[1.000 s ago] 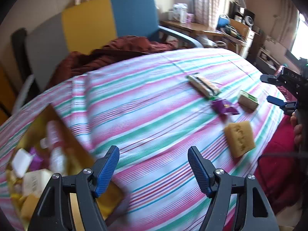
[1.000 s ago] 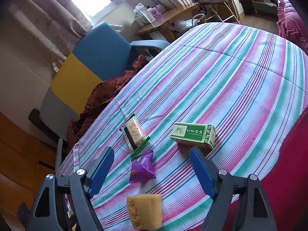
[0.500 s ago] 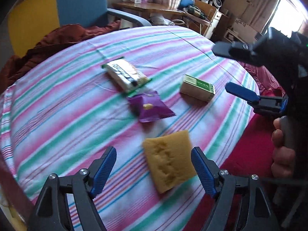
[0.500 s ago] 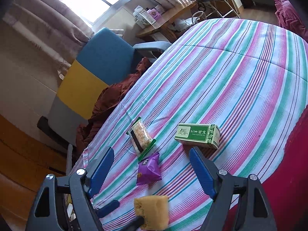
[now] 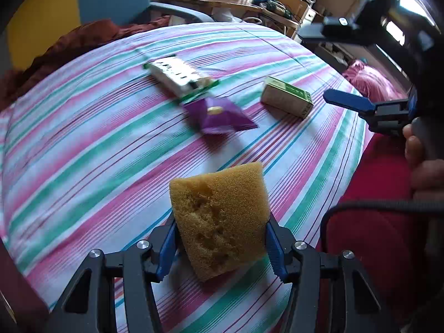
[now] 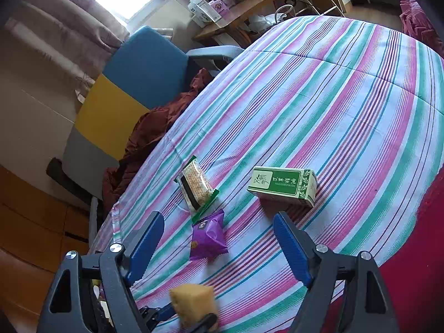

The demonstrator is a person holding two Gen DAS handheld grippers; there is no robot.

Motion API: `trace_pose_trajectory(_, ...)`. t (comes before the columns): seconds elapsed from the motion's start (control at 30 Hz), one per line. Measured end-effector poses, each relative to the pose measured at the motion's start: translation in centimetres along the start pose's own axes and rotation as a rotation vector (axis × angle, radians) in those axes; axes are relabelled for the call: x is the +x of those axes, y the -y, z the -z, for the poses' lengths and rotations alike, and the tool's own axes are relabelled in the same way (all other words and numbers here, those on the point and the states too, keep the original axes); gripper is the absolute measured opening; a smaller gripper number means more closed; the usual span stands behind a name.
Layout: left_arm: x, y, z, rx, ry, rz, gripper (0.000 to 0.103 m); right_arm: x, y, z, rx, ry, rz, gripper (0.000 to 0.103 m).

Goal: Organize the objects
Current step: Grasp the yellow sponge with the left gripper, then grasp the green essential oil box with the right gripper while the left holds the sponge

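My left gripper point(image 5: 220, 245) is closing on the sponge point(image 5: 222, 216): yellow, porous, pitted, tilted above the striped cloth point(image 5: 83, 144). My right gripper point(image 6: 219, 245) hangs open, empty.

Striped cloth point(image 6: 319, 105) beyond green box point(image 6: 283, 184) lies open.

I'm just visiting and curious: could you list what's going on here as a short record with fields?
surface: striped cloth
left claw: closing, yellow sponge between its fingers
right claw: open, empty, above the cloth
loose items: purple packet, green box, cracker pack
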State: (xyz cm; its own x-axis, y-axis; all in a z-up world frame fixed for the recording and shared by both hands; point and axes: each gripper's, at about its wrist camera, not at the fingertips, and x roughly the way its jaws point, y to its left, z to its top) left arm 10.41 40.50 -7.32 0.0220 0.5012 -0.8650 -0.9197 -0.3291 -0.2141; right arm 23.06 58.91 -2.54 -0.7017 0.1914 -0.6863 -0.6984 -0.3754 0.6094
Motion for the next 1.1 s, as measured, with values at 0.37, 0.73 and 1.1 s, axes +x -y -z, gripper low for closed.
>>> trace_pose_trajectory(0.37,-3.3,-5.4,4.3,-0.160,0.048,-0.016,0.058,1.2,0.0,-0.1,0.004,-0.057,0.113,0.082)
trace_pose_trajectory(0.73,-3.6,-5.8,4.8,-0.165,0.065,-0.009,0.057,3.8,0.7,-3.2,0.003,-0.004,0.443,0.088)
trace_pose_trajectory(1.1,-3.5,-5.6,5.0,-0.149,0.083,-0.017,0.059,8.4,0.4,-2.9,-0.067,-0.125,0.484,0.088)
